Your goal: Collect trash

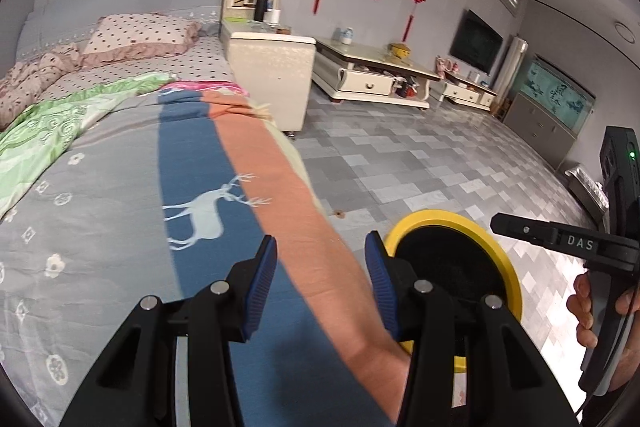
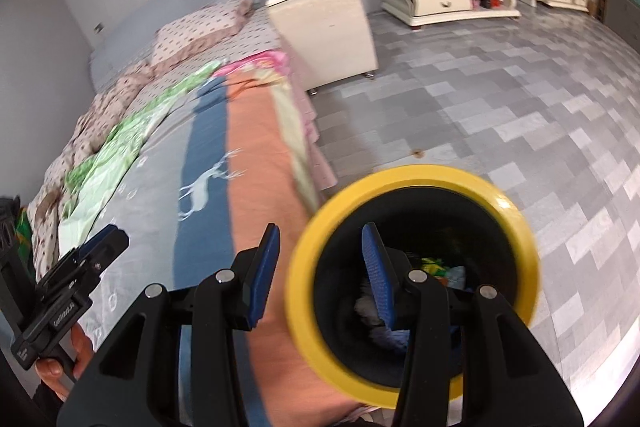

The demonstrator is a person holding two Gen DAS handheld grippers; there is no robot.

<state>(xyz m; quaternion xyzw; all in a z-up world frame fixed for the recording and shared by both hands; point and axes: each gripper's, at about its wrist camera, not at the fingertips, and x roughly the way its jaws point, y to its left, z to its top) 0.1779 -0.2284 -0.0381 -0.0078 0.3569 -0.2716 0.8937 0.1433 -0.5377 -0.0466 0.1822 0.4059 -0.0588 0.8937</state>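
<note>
Left wrist view is showing, from left to right, the bed (image 1: pixel 100 187) with its grey flowered quilt and the blue and orange deer blanket (image 1: pixel 224 163), then the left gripper (image 1: pixel 320 287) standing released over the blanket's orange band with nothing between its blue pads, then the yellow-rimmed trash bin (image 1: pixel 452 259) sitting on the grey tiled floor (image 1: pixel 440 155) just beside the bed edge, and at the far right the right gripper (image 1: pixel 504 221) being held by a hand (image 1: pixel 588 311). Right wrist view is running the same way: the left gripper (image 2: pixel 100 239) is appearing at the far left with a hand (image 2: pixel 60 363) under it, the blanket (image 2: pixel 248 147) is lying in the middle, and the right gripper (image 2: pixel 320 267) is also standing released and empty, its right finger reaching over the mouth of the bin (image 2: pixel 412 227), where coloured scraps are already lying at the bottom. Judging from this, a drop into the bin is looking finished and both tongs are free for another pickup. A small brown speck (image 2: pixel 418 153) is lying on the tiles beyond the bin; it may be the next piece of trash, though it is too small to identify. Reaching it would be calling for a gripper to travel past the bin, tip down to the floor and close on something very thin.
</note>
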